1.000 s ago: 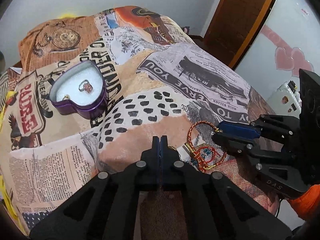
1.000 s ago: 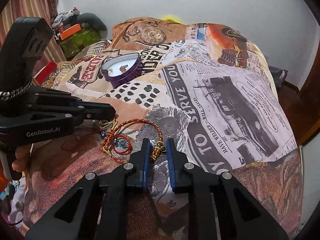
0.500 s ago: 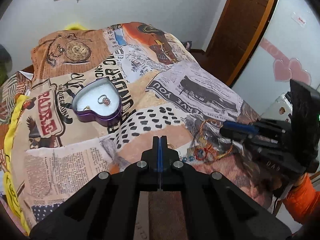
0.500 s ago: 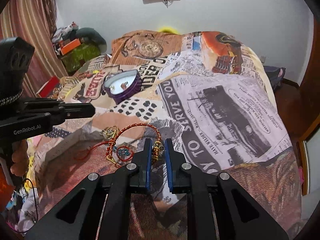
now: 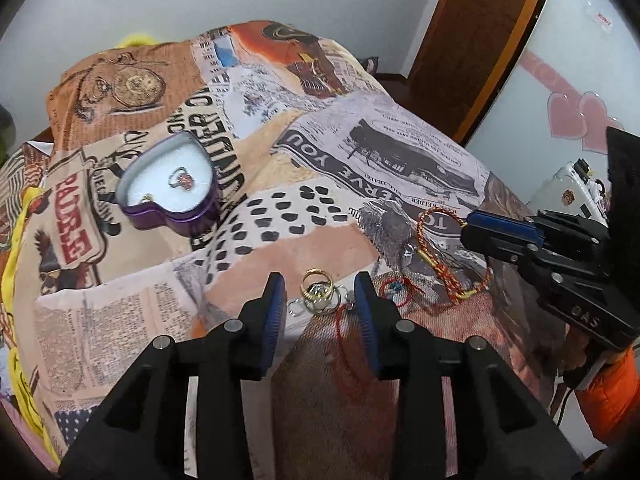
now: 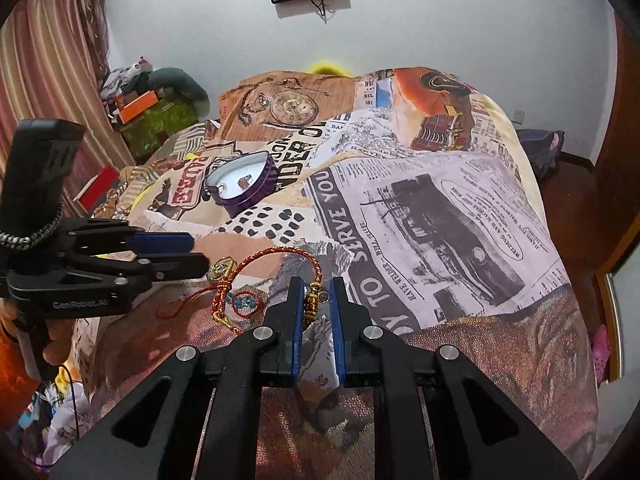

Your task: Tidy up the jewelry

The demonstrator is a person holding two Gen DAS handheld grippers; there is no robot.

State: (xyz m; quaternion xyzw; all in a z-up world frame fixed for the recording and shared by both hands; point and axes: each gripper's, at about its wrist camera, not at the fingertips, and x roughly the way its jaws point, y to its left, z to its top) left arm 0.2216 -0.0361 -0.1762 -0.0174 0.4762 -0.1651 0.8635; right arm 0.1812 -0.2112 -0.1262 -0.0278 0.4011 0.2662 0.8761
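Your left gripper (image 5: 320, 300) has its fingers spread wide over a cluster of gold and silver rings (image 5: 318, 292) lying on the bed's printed blanket (image 5: 400, 152) — nothing gripped. Your right gripper (image 6: 316, 300) has its fingers close around the beaded end of the red-gold braided bracelet (image 6: 280, 258); actual pinch contact you cannot tell. A thin red cord charm (image 6: 244, 302) lies just beside the bracelet. The purple heart-shaped box (image 5: 172, 188) sits open well apart, a ring (image 5: 182, 178) on its white pad. Readable text — "TO SERVE YOU" on the blanket, "GenRobot.AI" on the left gripper body.
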